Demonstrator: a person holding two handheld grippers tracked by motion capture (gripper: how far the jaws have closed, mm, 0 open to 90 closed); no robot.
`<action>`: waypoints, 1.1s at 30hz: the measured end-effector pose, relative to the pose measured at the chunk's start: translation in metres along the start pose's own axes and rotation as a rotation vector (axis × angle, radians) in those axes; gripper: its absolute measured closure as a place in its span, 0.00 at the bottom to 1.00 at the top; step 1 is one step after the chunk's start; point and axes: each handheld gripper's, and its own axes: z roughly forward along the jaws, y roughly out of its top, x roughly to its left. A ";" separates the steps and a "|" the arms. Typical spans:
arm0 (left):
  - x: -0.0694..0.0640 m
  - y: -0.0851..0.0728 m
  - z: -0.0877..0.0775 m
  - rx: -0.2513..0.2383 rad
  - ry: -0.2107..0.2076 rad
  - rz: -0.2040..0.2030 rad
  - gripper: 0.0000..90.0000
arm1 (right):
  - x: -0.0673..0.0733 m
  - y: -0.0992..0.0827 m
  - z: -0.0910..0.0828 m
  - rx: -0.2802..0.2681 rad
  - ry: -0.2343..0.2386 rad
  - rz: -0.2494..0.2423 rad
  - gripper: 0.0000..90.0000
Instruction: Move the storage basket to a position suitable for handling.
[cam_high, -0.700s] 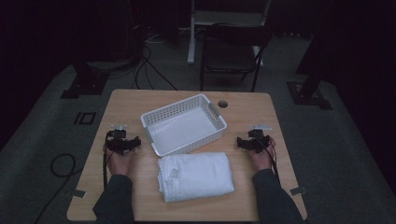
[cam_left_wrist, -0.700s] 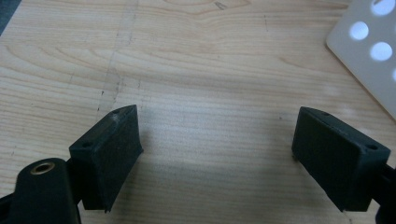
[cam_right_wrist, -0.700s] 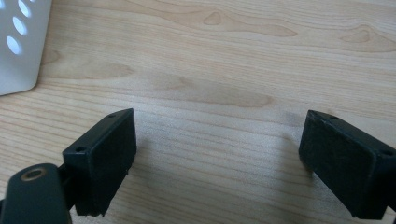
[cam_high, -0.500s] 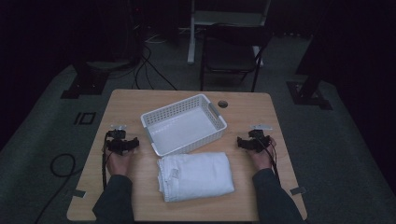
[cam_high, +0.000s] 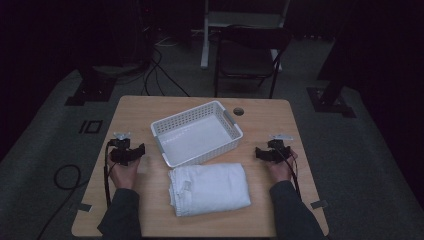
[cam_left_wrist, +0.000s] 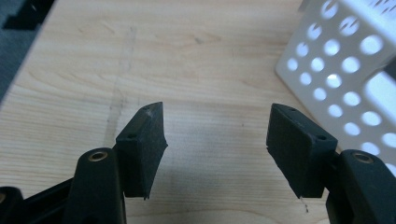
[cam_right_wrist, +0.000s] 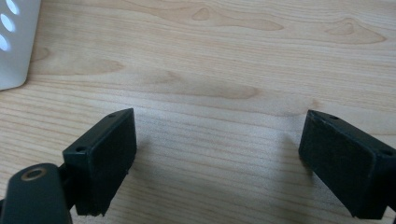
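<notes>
Left gripper (cam_high: 142, 149) and right gripper (cam_high: 257, 152) rest on table (cam_high: 140, 110), jaws apart, empty; folded towel (cam_high: 210, 189) between, just before basket (cam_high: 196, 134).

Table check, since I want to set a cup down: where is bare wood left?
Free: the far left corner of the table behind the basket, and the near right strip between towel and right forearm. Crowded: the middle, where basket and towel nearly meet.
</notes>
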 end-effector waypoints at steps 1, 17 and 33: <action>-0.001 0.000 -0.002 -0.009 0.000 -0.002 0.41 | 0.000 0.000 0.000 0.001 0.002 0.000 0.12; -0.016 0.012 -0.029 -0.109 -0.098 0.018 0.40 | 0.000 0.000 0.000 0.001 0.007 -0.005 0.12; -0.042 0.014 -0.038 -0.124 -0.147 0.072 0.39 | 0.000 -0.001 -0.001 0.001 0.012 -0.009 0.12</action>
